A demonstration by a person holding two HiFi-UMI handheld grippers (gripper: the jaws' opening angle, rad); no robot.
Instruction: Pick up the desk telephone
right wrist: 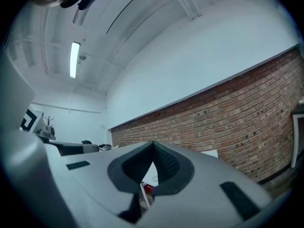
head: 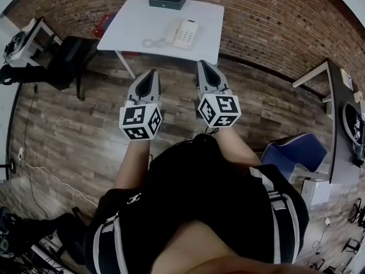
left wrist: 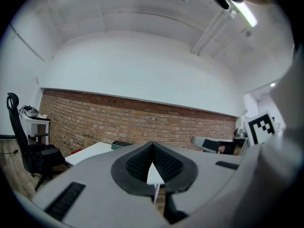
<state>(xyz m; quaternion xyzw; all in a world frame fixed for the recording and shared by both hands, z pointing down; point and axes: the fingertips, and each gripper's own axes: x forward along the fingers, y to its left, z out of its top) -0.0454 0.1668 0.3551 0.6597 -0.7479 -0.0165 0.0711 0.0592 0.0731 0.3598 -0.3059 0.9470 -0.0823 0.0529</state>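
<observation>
Across the wood floor, well apart from both grippers, the desk telephone (head: 182,33) lies on the white table (head: 134,24). Left gripper (head: 150,76) and right gripper (head: 206,69) point level, jaws pressed together, empty — the approach step. Next: closing in, then spreading the jaws.

We are seeing a smooth cream plastic desk telephone (head: 182,34) on a matt white table (head: 137,21), a rough brick wall (head: 274,21) and a grainy wood-plank floor (head: 68,130). The left gripper (head: 151,73) and right gripper (head: 204,65) are showing matt grey plastic and ribbed black pads (left wrist: 135,164).
</observation>
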